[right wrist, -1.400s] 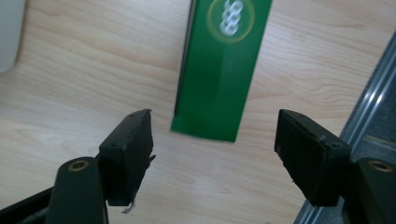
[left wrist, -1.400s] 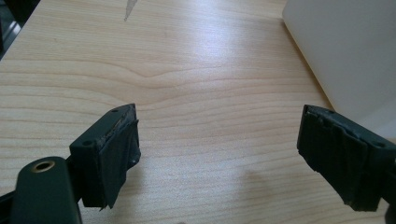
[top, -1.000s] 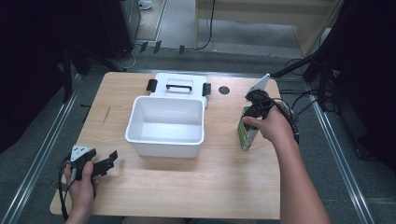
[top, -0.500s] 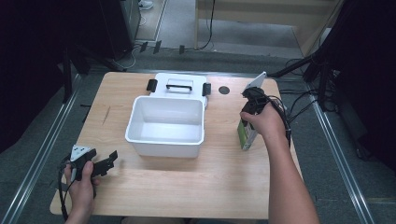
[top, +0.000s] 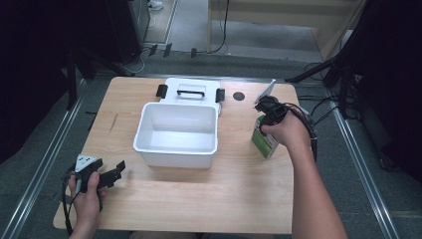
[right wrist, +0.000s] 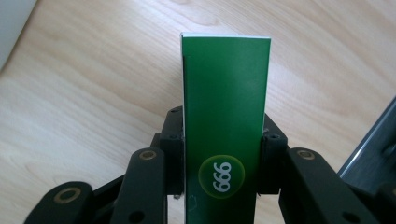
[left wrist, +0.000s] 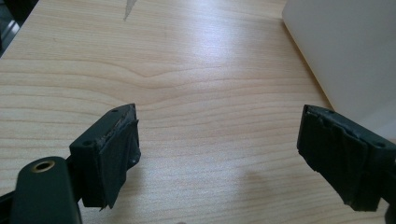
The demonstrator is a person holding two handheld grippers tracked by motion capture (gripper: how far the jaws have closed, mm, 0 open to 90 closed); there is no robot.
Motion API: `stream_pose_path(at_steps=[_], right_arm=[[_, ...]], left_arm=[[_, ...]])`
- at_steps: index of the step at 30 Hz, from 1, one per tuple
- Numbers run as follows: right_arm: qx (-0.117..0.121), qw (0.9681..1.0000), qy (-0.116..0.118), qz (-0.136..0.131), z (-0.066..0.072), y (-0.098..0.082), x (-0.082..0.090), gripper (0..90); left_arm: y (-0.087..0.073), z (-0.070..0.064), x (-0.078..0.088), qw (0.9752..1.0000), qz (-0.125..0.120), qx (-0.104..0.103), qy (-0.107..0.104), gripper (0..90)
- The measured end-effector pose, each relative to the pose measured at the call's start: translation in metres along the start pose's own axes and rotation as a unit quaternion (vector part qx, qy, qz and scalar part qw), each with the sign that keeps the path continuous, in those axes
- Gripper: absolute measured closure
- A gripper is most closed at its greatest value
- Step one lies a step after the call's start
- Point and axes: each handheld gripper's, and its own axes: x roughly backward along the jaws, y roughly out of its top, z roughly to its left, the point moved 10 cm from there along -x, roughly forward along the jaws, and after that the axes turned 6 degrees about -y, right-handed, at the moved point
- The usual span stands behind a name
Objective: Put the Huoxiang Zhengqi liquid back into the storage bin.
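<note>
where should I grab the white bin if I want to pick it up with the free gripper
Take the white bin by its near long rim, coming straight down from above: it is open-topped, so one of the fingers of the open left gripper can slip inside while the other stays outside.

A small dark round spot (top: 239, 95) marks the wooden tabletop (top: 199, 204) just beyond the right tongs (top: 265, 115). Metal rails (top: 45, 162) line the floor – one outside the left tongs (top: 117, 173), another well past the right tongs.
</note>
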Motion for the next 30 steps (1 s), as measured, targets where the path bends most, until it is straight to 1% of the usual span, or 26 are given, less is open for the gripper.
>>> stream_pose_path(at_steps=[2, 4, 6, 8, 9, 10, 11, 12, 13, 14, 15, 16, 17, 19, 20, 21, 22, 23, 24, 25, 26, 27, 28, 29, 30], right_arm=[[0.026, 0.9995, 0.005, -0.014, 0.002, 0.000, 0.004, 64.5], [0.052, 0.9982, 0.007, -0.028, 0.004, 0.000, 0.009, 64.6], [0.076, 0.9962, 0.005, -0.043, 0.004, 0.002, 0.014, 64.6], [0.104, 0.9929, -0.005, -0.058, 0.006, 0.005, 0.021, 64.6], [0.109, 0.9920, -0.005, -0.063, 0.007, 0.006, 0.024, 64.6], [0.110, 0.9919, -0.002, -0.065, 0.008, 0.007, 0.028, 64.6], [0.110, 0.9919, -0.002, -0.065, 0.008, 0.007, 0.028, 64.6], [0.126, 0.9896, 0.000, -0.070, 0.011, 0.008, 0.036, 64.6], [0.133, 0.9885, 0.001, -0.071, 0.012, 0.009, 0.039, 64.6], [0.133, 0.9885, 0.001, -0.071, 0.012, 0.009, 0.039, 64.6], [0.165, 0.9832, 0.002, -0.078, 0.016, 0.011, 0.048, 64.6], [0.165, 0.9832, 0.002, -0.078, 0.016, 0.011, 0.048, 64.6], [0.208, 0.9737, -0.008, -0.092, 0.020, 0.015, 0.056, 64.5], [0.240, 0.9657, -0.011, -0.099, 0.023, 0.016, 0.062, 64.5], [0.257, 0.9609, -0.011, -0.102, 0.025, 0.017, 0.066, 64.5], [0.272, 0.9564, -0.008, -0.106, 0.027, 0.018, 0.070, 64.5], [0.283, 0.9529, -0.004, -0.109, 0.030, 0.019, 0.074, 64.4], [0.301, 0.9469, 0.001, -0.112, 0.033, 0.019, 0.079, 64.4], [0.301, 0.9469, 0.001, -0.112, 0.033, 0.019, 0.079, 64.4], [0.317, 0.9411, 0.007, -0.119, 0.037, 0.021, 0.087, 64.3], [0.318, 0.9402, 0.007, -0.121, 0.038, 0.023, 0.090, 64.3], [0.318, 0.9402, 0.007, -0.121, 0.038, 0.023, 0.090, 64.3], [0.303, 0.9451, 0.004, -0.122, 0.037, 0.028, 0.099, 64.3], [0.306, 0.9436, 0.001, -0.126, 0.036, 0.030, 0.101, 64.3], [0.305, 0.9439, -0.003, -0.126, 0.036, 0.032, 0.105, 64.3]], left_arm=[[0.000, 0.000, 0.000, 1.0000, 0.000, 0.000, 0.000, 13.8], [0.000, 0.000, 0.000, 1.0000, 0.000, 0.000, 0.000, 13.8], [0.000, 0.000, 0.000, 1.0000, 0.000, 0.000, 0.000, 13.8], [0.000, 0.000, 0.000, 1.0000, 0.000, 0.000, 0.000, 13.8], [0.000, 0.000, 0.000, 1.0000, 0.000, 0.000, 0.000, 13.8], [0.000, 0.000, 0.000, 1.0000, -0.002, 0.002, -0.001, 13.8], [0.000, 0.000, 0.000, 1.0000, -0.002, 0.002, -0.001, 13.8], [0.000, 0.000, 0.000, 1.0000, -0.002, 0.000, 0.000, 13.8], [0.000, 0.000, 0.000, 1.0000, -0.002, 0.000, -0.001, 13.8], [0.000, 0.000, 0.000, 1.0000, -0.002, 0.000, -0.001, 13.8], [0.000, 0.000, 0.000, 1.0000, -0.001, 0.001, 0.000, 13.8], [0.000, 0.000, 0.000, 1.0000, -0.001, 0.001, 0.000, 13.8], [0.000, 0.000, 0.000, 1.0000, 0.000, 0.000, 0.000, 13.8], [0.000, 0.000, 0.000, 1.0000, -0.001, 0.000, -0.001, 13.8], [0.000, 0.000, 0.000, 1.0000, 0.000, -0.001, -0.001, 13.8], [0.000, 0.000, 0.000, 1.0000, 0.001, -0.001, -0.001, 13.8], [0.000, 0.000, 0.000, 1.0000, 0.001, -0.001, -0.001, 13.8], [0.000, 0.000, 0.000, 1.0000, 0.001, -0.001, -0.001, 13.8], [0.000, 0.000, 0.000, 1.0000, 0.001, -0.001, -0.001, 13.8], [0.000, 0.000, 0.000, 1.0000, 0.001, -0.001, 0.000, 13.8], [0.000, 0.000, 0.000, 1.0000, 0.001, -0.001, 0.000, 13.8], [0.000, 0.000, 0.000, 1.0000, 0.001, -0.001, 0.000, 13.8], [0.000, 0.000, 0.000, 1.0000, 0.001, -0.001, 0.001, 13.8], [0.000, 0.000, 0.000, 1.0000, 0.001, -0.001, 0.001, 13.8], [0.000, 0.000, 0.000, 1.0000, 0.001, -0.001, 0.001, 13.8]])
